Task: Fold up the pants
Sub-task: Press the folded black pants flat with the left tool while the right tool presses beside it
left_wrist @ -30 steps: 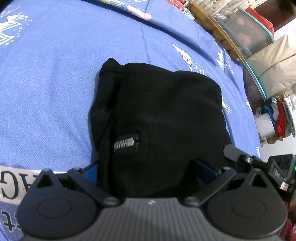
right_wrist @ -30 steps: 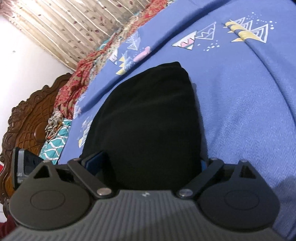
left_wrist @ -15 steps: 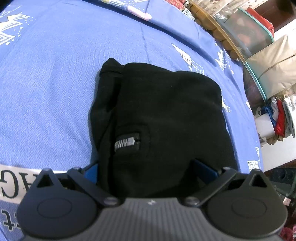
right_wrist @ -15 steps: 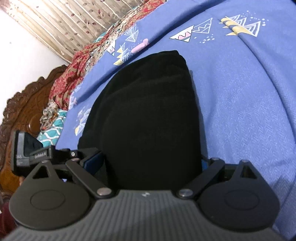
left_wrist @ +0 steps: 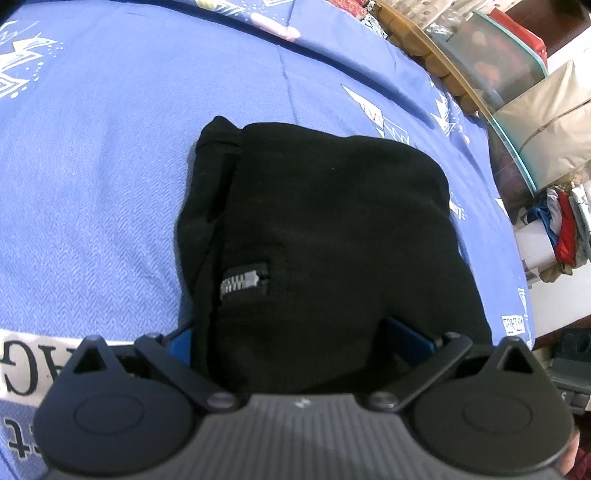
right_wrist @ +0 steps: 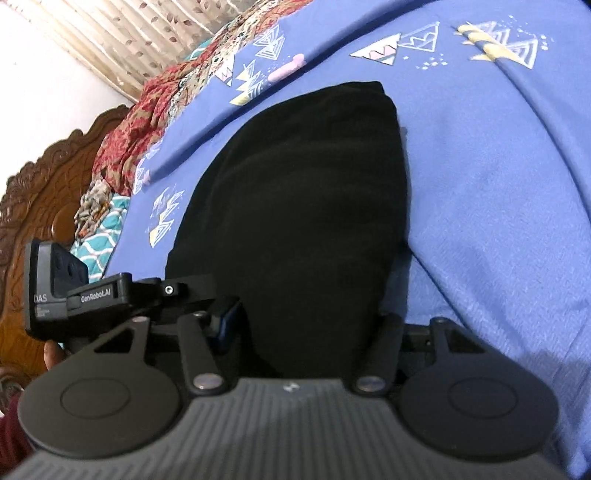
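On the blue bedspread (left_wrist: 110, 192) sit the black pants (left_wrist: 325, 229), folded into a compact bundle — left gripper (left_wrist: 295, 339) and right gripper (right_wrist: 306, 332) each straddle its near edge, jaws spread wide.

A home bedroom: blue printed bedsheet (right_wrist: 498, 166), carved wooden headboard (right_wrist: 33, 206), curtain (right_wrist: 122, 33).

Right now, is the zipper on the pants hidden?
No, the silver zipper shows on the folded black pants in the left view.
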`<action>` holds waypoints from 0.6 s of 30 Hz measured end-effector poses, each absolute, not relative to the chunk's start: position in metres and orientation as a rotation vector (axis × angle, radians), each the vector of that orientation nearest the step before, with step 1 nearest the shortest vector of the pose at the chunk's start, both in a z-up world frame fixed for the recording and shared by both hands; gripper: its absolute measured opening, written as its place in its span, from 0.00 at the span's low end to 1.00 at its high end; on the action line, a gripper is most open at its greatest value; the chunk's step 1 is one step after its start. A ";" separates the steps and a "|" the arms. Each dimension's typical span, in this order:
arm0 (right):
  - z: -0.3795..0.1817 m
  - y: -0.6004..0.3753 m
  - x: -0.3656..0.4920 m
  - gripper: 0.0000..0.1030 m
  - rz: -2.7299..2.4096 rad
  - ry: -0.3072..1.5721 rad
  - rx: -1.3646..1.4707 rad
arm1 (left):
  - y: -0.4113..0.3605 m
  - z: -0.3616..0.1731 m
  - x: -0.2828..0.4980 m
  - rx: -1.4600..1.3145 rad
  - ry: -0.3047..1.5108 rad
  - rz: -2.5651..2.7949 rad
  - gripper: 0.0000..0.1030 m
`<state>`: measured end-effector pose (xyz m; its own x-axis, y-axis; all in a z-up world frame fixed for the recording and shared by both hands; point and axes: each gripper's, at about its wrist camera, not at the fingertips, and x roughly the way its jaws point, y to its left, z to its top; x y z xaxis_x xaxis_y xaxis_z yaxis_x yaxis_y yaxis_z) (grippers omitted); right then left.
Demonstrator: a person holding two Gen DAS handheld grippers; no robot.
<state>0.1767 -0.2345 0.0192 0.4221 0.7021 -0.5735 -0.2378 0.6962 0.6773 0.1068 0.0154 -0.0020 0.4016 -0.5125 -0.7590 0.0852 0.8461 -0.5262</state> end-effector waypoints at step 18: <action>-0.002 -0.266 0.187 0.72 0.653 0.961 0.855 | 0.008 -0.005 0.115 -0.428 1.116 -0.390 1.00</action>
